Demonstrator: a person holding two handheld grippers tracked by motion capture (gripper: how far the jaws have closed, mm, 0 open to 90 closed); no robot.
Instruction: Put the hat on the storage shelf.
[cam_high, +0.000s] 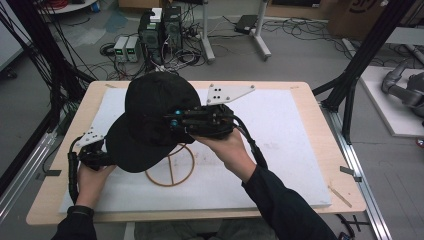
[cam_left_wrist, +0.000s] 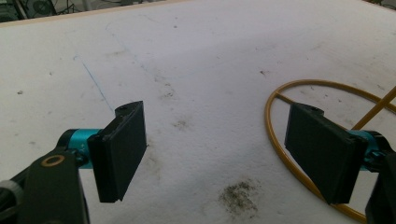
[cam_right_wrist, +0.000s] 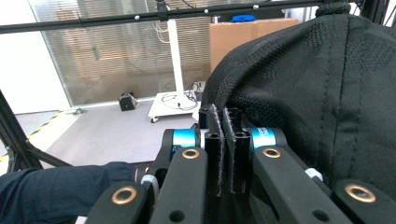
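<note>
Right tool (cam_right_wrist: 223, 140) clamped on black cap (cam_high: 150, 117), which hides much of wire stand (cam_high: 172, 167). Left tool (cam_left_wrist: 219, 154) jaws apart, part hidden under brim.

The white surface (cam_high: 280, 125) lies bare to the right of the black cap (cam_high: 150, 120) and along the near edge, so a hand could pass there freely. The cap, pinched at its edge by the right gripper (cam_high: 172, 121), hangs over the middle left, covering the upper part of the yellow wire stand (cam_high: 170, 172) beneath it. The stand's ring lies flat on the surface, with a wire rising from it. The left gripper (cam_left_wrist: 215, 154) sits low under the brim, jaws wide apart, with bare stained surface between them; the ring curves just beside its right jaw.
</note>
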